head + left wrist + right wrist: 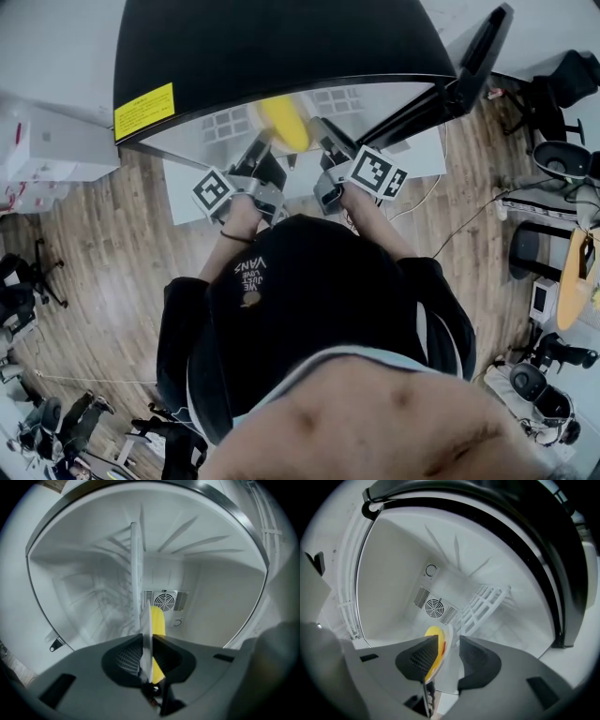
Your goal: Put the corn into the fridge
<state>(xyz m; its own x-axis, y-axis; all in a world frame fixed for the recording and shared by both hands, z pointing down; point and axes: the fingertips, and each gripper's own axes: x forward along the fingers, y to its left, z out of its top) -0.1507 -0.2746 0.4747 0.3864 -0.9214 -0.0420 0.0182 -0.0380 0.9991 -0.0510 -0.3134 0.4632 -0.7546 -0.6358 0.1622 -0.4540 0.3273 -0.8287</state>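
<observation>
The yellow corn (283, 122) lies on a thin white plate at the mouth of the open fridge (281, 47). In the left gripper view the plate (146, 648) shows edge-on, the corn (158, 620) beside it, and my left gripper (147, 667) is shut on the plate's rim. My right gripper (449, 651) stands open: the plate (447, 646) and corn (433, 632) rest against one jaw, with a gap to the other. In the head view the left gripper (258, 150) and right gripper (323, 141) flank the corn.
Inside the white fridge are a fan grille (436, 606) on the back wall and a white wire rack (485, 603). The dark door (478, 56) hangs open at the right. A white cabinet (56, 150), chairs and cables stand on the wooden floor.
</observation>
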